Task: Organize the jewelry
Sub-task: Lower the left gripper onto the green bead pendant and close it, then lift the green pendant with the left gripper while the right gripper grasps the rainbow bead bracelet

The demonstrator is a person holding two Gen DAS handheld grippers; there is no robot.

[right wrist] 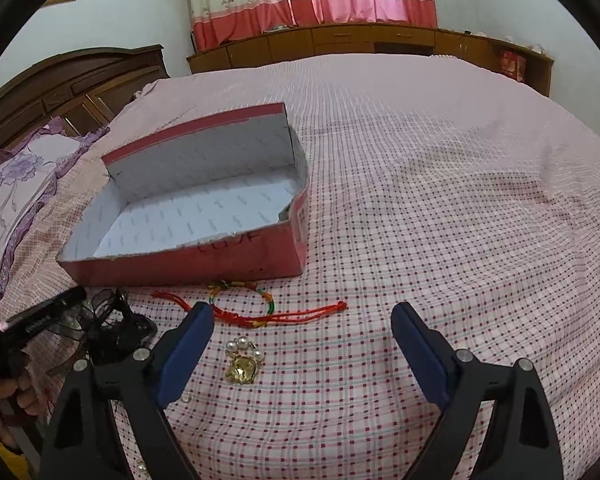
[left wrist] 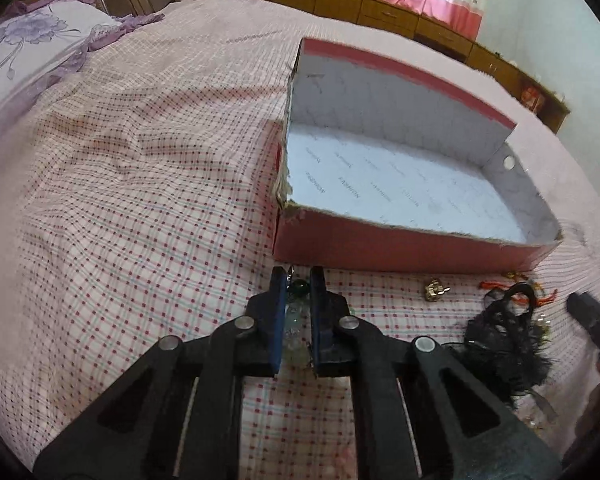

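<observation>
An open red cardboard box (left wrist: 400, 242) with a white inside stands on the checked bedspread; it also shows in the right wrist view (right wrist: 188, 260). My left gripper (left wrist: 299, 280) is shut on a piece of jewelry with green and clear beads (left wrist: 298, 292), just in front of the box's near wall. My right gripper (right wrist: 302, 316) is open and empty above the bedspread. Between its fingers lie a gold and pearl brooch (right wrist: 242, 364) and a red cord bracelet (right wrist: 260, 312). A black lacy hair accessory (left wrist: 500, 340) lies to the right of my left gripper, also seen in the right wrist view (right wrist: 112, 324).
A small gold trinket (left wrist: 434, 290) and red-orange cords (left wrist: 512, 290) lie before the box. A purple flowered pillow (left wrist: 32, 44) lies at the bed's head. Wooden cabinets (right wrist: 340, 42) line the far wall under pink curtains. My left gripper shows at the right wrist view's left edge (right wrist: 40, 320).
</observation>
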